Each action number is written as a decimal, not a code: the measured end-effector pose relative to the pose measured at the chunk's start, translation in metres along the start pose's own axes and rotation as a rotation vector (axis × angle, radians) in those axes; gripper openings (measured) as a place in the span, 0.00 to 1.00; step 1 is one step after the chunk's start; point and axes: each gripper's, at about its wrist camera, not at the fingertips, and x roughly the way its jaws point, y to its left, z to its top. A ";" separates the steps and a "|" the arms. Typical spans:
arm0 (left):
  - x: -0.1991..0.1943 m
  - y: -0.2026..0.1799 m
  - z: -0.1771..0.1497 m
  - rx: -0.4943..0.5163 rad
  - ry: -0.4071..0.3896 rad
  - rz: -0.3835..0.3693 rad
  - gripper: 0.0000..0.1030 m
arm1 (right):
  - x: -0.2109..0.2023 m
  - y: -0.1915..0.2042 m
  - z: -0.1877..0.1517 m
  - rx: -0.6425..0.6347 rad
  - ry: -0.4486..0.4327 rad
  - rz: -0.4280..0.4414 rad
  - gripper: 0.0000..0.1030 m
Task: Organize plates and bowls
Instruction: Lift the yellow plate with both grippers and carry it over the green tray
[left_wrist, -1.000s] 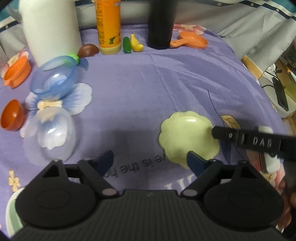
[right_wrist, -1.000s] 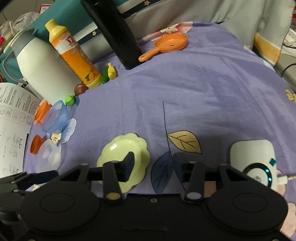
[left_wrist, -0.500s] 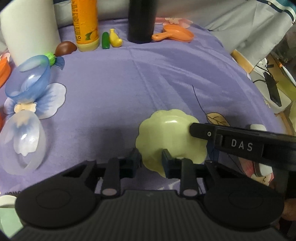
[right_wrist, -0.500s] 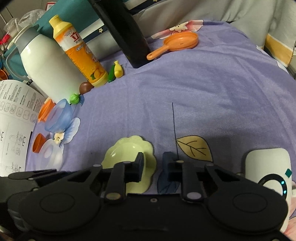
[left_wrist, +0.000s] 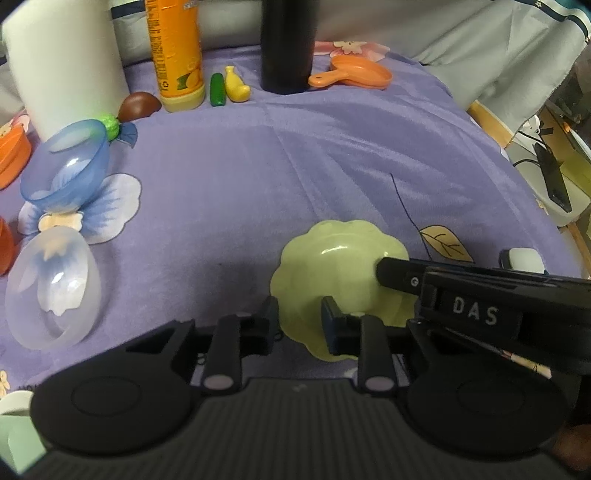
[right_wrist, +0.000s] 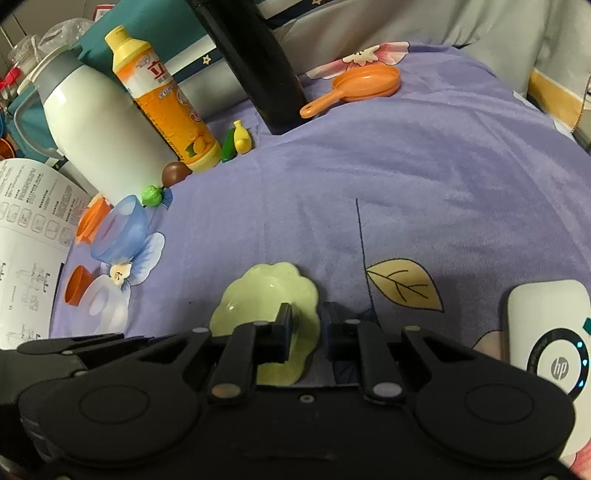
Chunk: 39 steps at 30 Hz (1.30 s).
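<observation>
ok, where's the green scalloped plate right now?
The green scalloped plate lies on the purple cloth low in both wrist views, between the left gripper and right gripper, left of the leaf print.

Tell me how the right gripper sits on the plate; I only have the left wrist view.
Observer: The right gripper straddles the plate's right rim, one finger over the plate, the other over cloth.
Operator: Closed on it?
Observer: The gap is narrow; I cannot tell whether the fingers touch the rim.
Operator: Anything to its right?
Observer: A white HP device with its ring lights lit lies close beside it.
</observation>
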 end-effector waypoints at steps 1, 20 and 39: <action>-0.001 0.001 0.000 -0.004 0.004 0.001 0.23 | -0.001 0.000 0.000 0.004 0.001 0.004 0.16; -0.050 0.034 -0.024 -0.079 -0.014 -0.017 0.20 | -0.029 0.024 -0.015 0.001 0.042 0.041 0.14; -0.150 0.136 -0.090 -0.221 -0.098 0.065 0.20 | -0.060 0.162 -0.051 -0.226 0.091 0.165 0.15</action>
